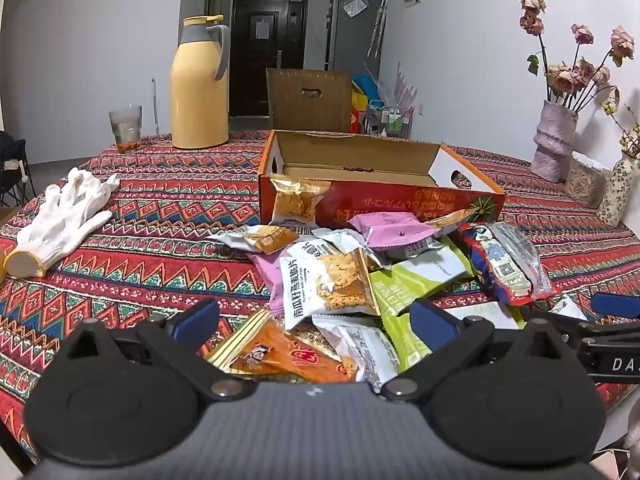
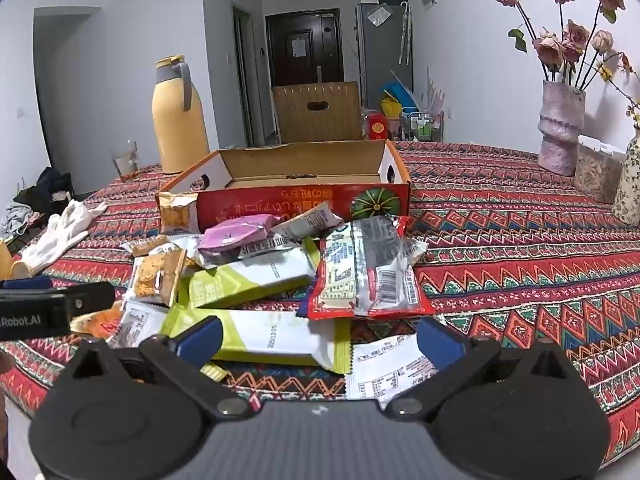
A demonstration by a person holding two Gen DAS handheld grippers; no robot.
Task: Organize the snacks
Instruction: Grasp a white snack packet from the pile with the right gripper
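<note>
A heap of snack packets [image 1: 360,280] lies on the patterned tablecloth in front of an open red cardboard box [image 1: 380,196], whose inside looks bare. My left gripper [image 1: 316,320] hovers open over the near side of the heap, above an orange packet [image 1: 288,356] and a white oat-crisp packet [image 1: 324,284]. In the right wrist view my right gripper [image 2: 320,340] is open above a green-and-white bar packet [image 2: 256,336], with a red-edged packet [image 2: 368,276] just beyond. The box [image 2: 288,196] stands behind the heap. Neither gripper holds anything.
A yellow thermos jug [image 1: 200,88] and a glass [image 1: 126,128] stand at the back left. A white glove [image 1: 60,224] lies on the left. A vase of dried roses [image 2: 560,128] and a floral vase [image 2: 628,184] stand at the right. A brown chair back [image 1: 310,100] rises behind the box.
</note>
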